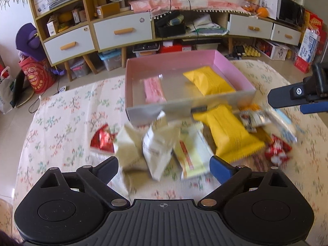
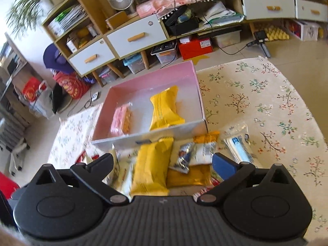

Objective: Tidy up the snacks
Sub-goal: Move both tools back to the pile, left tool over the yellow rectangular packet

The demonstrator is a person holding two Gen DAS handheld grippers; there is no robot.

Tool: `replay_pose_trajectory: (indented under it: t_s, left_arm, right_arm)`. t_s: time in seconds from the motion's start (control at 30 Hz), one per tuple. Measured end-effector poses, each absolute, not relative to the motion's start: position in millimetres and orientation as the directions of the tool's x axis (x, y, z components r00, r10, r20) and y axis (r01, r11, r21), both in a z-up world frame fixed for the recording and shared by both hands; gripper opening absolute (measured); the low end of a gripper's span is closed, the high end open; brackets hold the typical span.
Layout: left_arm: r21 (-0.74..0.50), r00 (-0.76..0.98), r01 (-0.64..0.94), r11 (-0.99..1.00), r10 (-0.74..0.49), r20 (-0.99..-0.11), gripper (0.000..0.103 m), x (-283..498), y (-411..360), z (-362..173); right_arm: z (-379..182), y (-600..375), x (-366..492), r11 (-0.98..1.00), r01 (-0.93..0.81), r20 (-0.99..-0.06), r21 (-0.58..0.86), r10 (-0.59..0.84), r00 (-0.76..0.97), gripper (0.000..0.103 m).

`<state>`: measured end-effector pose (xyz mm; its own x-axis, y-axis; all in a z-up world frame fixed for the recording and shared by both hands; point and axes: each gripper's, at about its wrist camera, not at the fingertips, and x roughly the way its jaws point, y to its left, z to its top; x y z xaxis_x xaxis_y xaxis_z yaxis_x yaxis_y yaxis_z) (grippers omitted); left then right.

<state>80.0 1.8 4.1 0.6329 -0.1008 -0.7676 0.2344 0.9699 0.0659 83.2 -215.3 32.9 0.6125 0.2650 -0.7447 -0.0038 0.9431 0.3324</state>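
Note:
A pink box (image 1: 143, 65) (image 2: 143, 82) stands on the floral tablecloth and holds a pink packet (image 1: 154, 89) (image 2: 119, 119) and a yellow packet (image 1: 209, 80) (image 2: 165, 108). Before it lie loose snacks: a yellow packet (image 1: 229, 135) (image 2: 151, 168), white bags (image 1: 157, 149), a pale yellow bar (image 1: 190, 153), red wrappers (image 1: 102, 138), a silver packet (image 2: 196, 153) and a blue-and-white packet (image 2: 239, 145). My left gripper (image 1: 164, 164) is open over the white bags. My right gripper (image 2: 162, 162) is open over the yellow packet; it also shows in the left wrist view (image 1: 291, 102).
A long cabinet (image 1: 123, 32) with white drawers stands behind the table, with storage boxes (image 1: 110, 60) under it. A red bag (image 1: 39, 75) and a purple toy (image 1: 28, 39) sit on the floor at left. The tablecloth (image 2: 266, 106) stretches right of the box.

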Motion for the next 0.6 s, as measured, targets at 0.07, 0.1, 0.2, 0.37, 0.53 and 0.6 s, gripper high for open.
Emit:
replay_pose_trajectory:
  t_s: [0.07,0.1,0.2,0.37,0.53,0.6]
  left_arm:
    - [0.063,0.629,0.237,0.969,-0.103,-0.771,0.098,73,3,1]
    - [0.058,0.627,0.238,0.970,-0.108,-0.771,0.098,70,3,-1]
    - [0.045,0.621,0.251,0.967,-0.125,-0.774,0.098,62,5,-6]
    - [0.016,0.594,0.274,0.961,-0.156,-0.789,0.098,50,9,-14]
    - [-0.023,0.567,0.307,0.951,-0.202,-0.799,0.098,39,11,-22]
    - [-0.027,0.556,0.334,0.942,-0.220,-0.801,0.098,35,9,-26]
  right_arm:
    - [30,-213,76,0.954,-0.030,-0.748,0.299,0.254,0.613,0.103]
    - [27,-212,71,0.958,-0.044,-0.747,0.283,0.249,0.616,0.103]
    - [19,-210,60,0.968,-0.098,-0.747,0.229,0.240,0.620,0.103]
    - [7,-209,54,0.974,-0.172,-0.779,0.145,0.219,0.588,0.103]
    - [-9,-210,45,0.972,-0.234,-0.790,0.016,0.155,0.593,0.103]
    - [-13,-209,42,0.957,-0.290,-0.794,-0.019,0.161,0.586,0.103]
